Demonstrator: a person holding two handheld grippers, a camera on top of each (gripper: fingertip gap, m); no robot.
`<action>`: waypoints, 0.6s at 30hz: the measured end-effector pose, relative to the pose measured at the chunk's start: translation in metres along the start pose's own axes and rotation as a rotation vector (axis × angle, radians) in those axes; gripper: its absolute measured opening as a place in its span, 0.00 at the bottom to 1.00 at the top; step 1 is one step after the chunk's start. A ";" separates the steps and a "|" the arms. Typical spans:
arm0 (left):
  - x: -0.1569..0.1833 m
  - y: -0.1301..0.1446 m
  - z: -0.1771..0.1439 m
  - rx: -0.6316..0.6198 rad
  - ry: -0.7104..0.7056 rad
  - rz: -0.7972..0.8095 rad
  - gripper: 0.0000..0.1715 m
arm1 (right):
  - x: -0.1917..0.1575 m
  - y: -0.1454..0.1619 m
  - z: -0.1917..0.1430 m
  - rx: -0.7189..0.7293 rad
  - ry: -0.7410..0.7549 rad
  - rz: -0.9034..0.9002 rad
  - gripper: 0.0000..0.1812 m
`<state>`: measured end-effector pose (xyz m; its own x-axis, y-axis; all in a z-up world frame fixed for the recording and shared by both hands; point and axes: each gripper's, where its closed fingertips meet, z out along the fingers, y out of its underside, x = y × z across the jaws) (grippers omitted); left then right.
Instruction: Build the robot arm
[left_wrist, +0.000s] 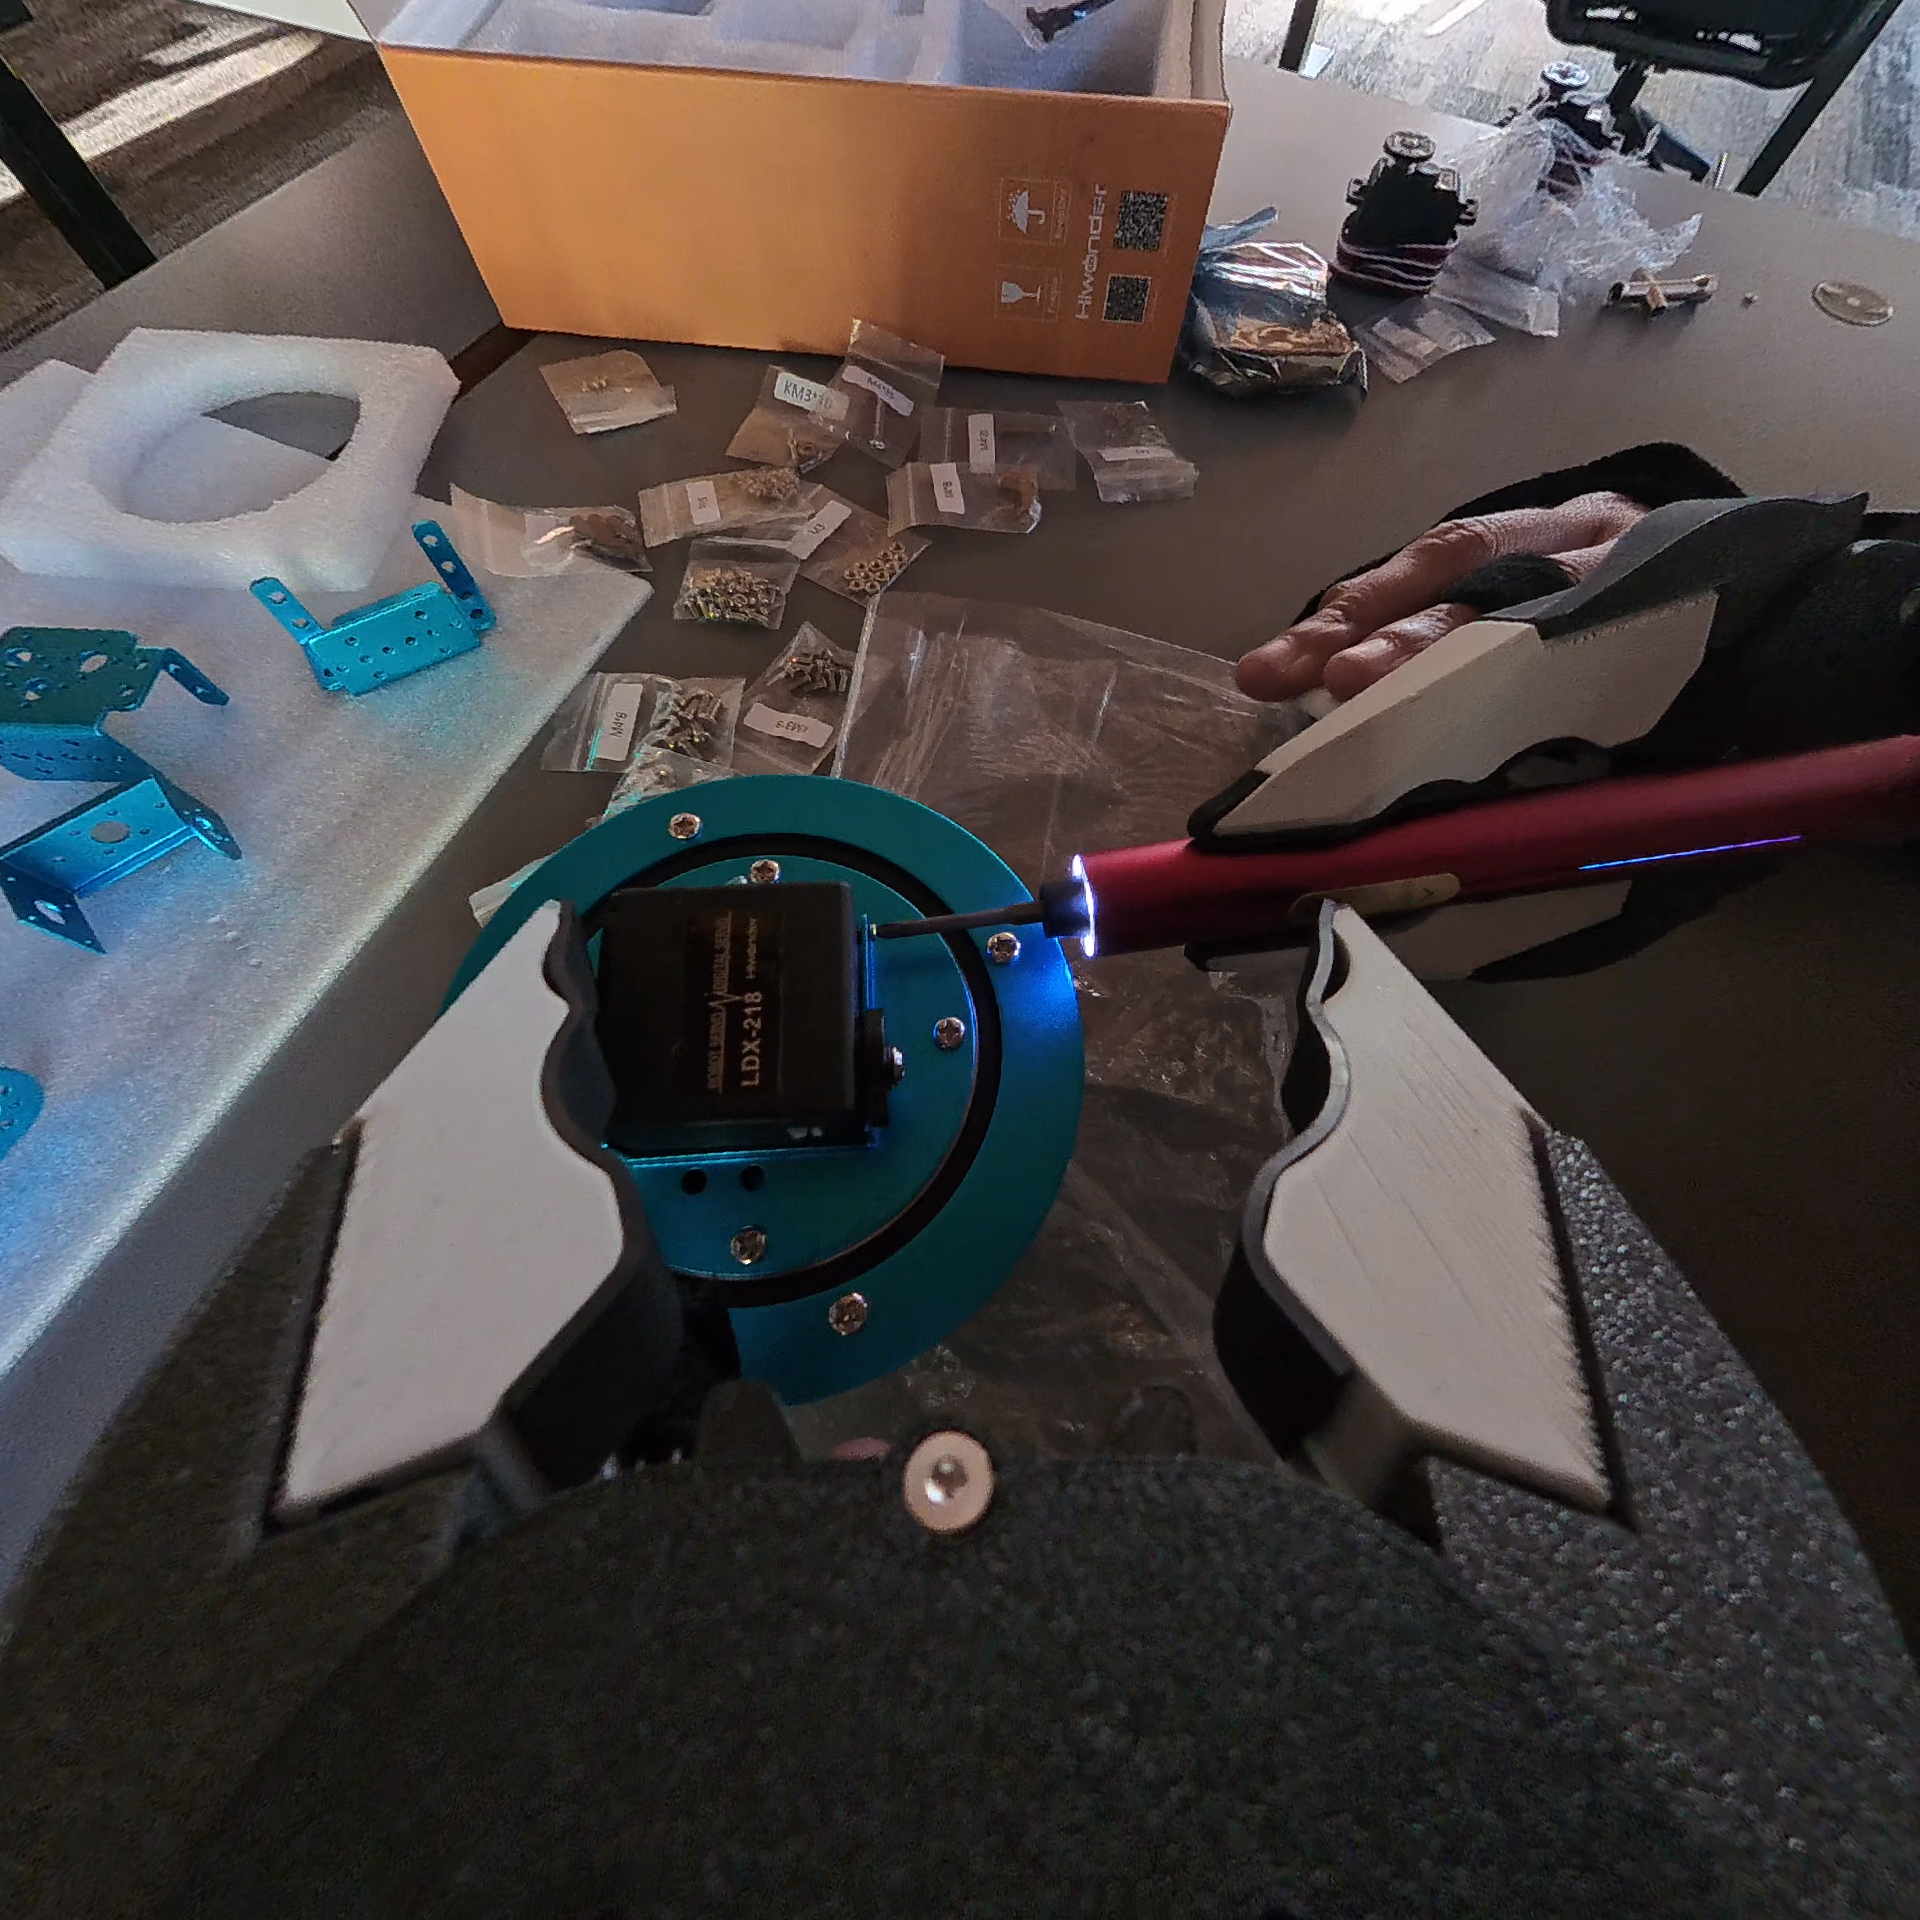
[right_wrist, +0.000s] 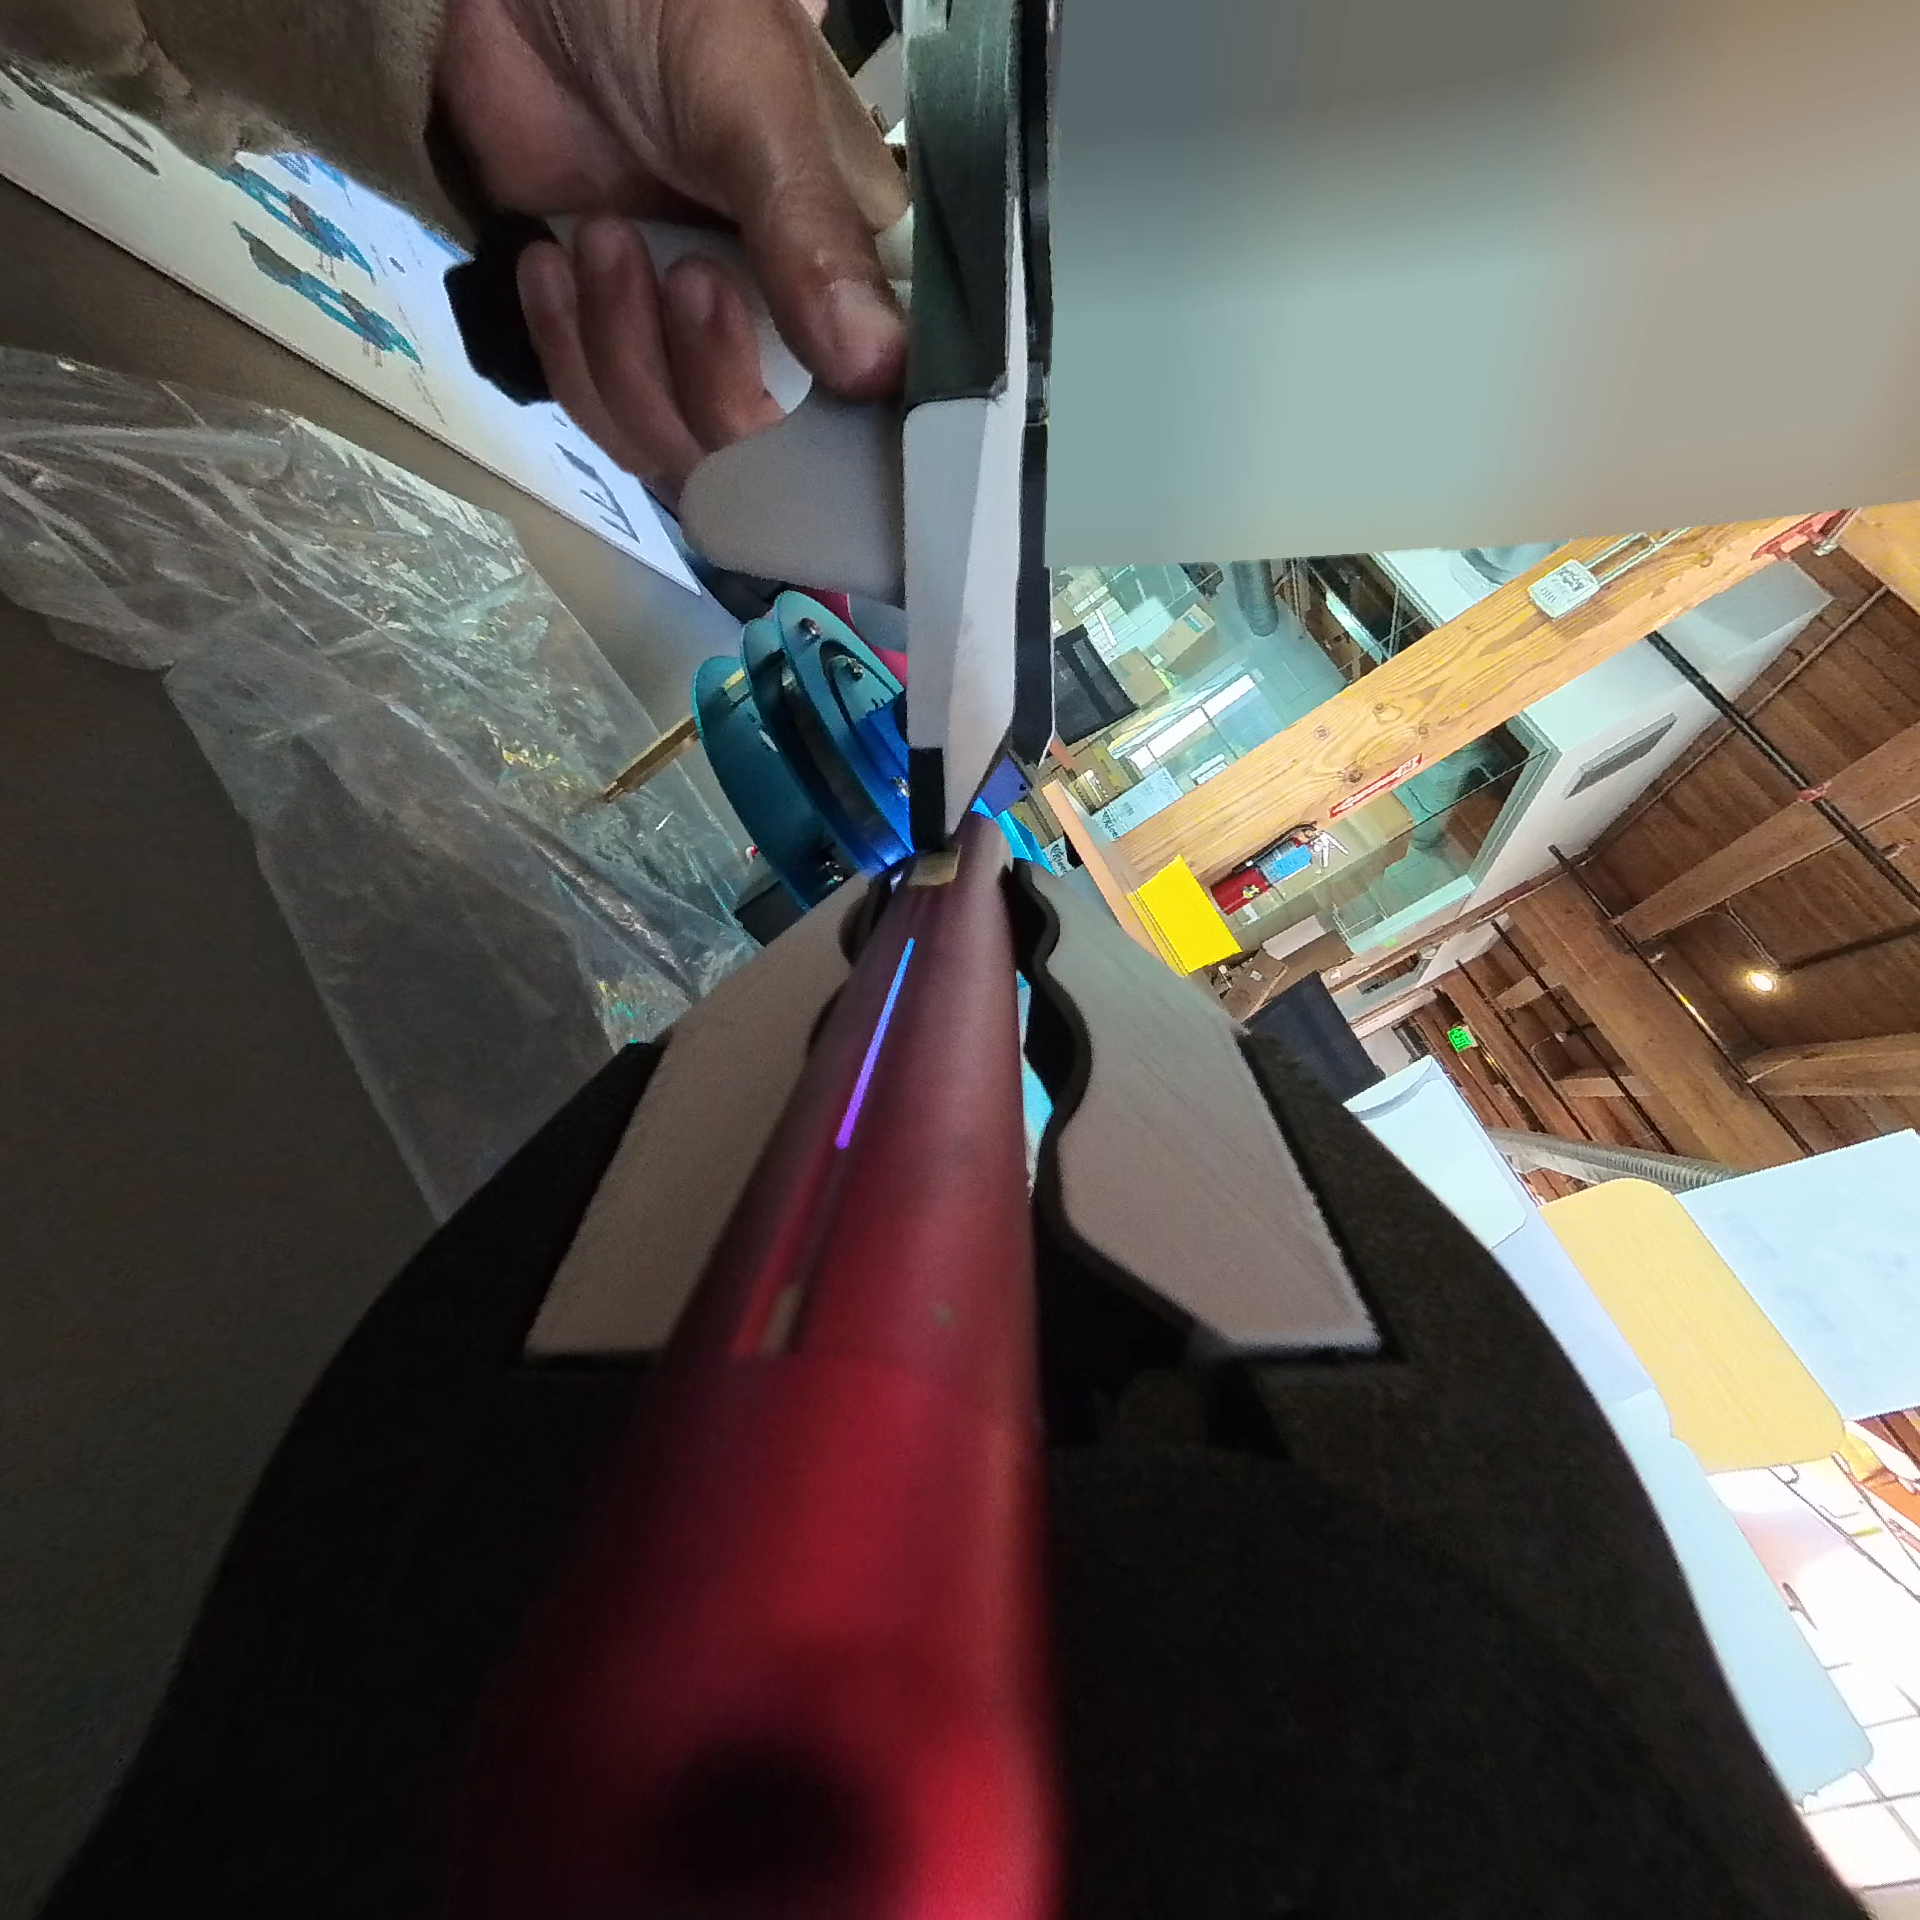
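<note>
Grey surface (left_wrist: 1558, 1143) strewn with screw bags (left_wrist: 727, 597), where left claw (left_wrist: 935, 1049), spread wide, seemingly steadies blue ring (left_wrist: 1023, 1132) with black servo (left_wrist: 732, 1013) while right claw (right_wrist: 940, 914) pinches red electric screwdriver (left_wrist: 1455, 857), bit against servo's edge.

red screwdriver's (right_wrist: 831, 1455) tip hidden behind left tongs (right_wrist: 966, 623).

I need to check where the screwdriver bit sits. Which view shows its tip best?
The left wrist view: the red screwdriver shows side-on, its bit at the black servo. In the right wrist view the barrel hides it.
</note>
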<state>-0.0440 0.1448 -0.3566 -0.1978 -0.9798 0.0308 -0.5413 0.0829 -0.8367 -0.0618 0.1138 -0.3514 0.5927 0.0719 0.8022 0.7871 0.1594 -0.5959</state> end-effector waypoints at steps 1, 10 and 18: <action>0.000 0.000 0.000 0.004 -0.001 0.002 0.77 | 0.000 0.000 0.000 -0.001 0.001 -0.003 0.12; 0.000 0.002 0.001 0.010 -0.005 0.033 0.77 | -0.002 0.000 0.002 -0.008 0.005 -0.051 0.12; 0.000 0.004 -0.001 0.001 0.005 0.076 0.75 | -0.002 -0.006 0.003 0.008 0.014 -0.062 0.13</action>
<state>-0.0469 0.1451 -0.3599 -0.2425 -0.9697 -0.0304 -0.5240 0.1573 -0.8371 -0.0683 0.1156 -0.3497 0.5455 0.0474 0.8368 0.8209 0.1710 -0.5449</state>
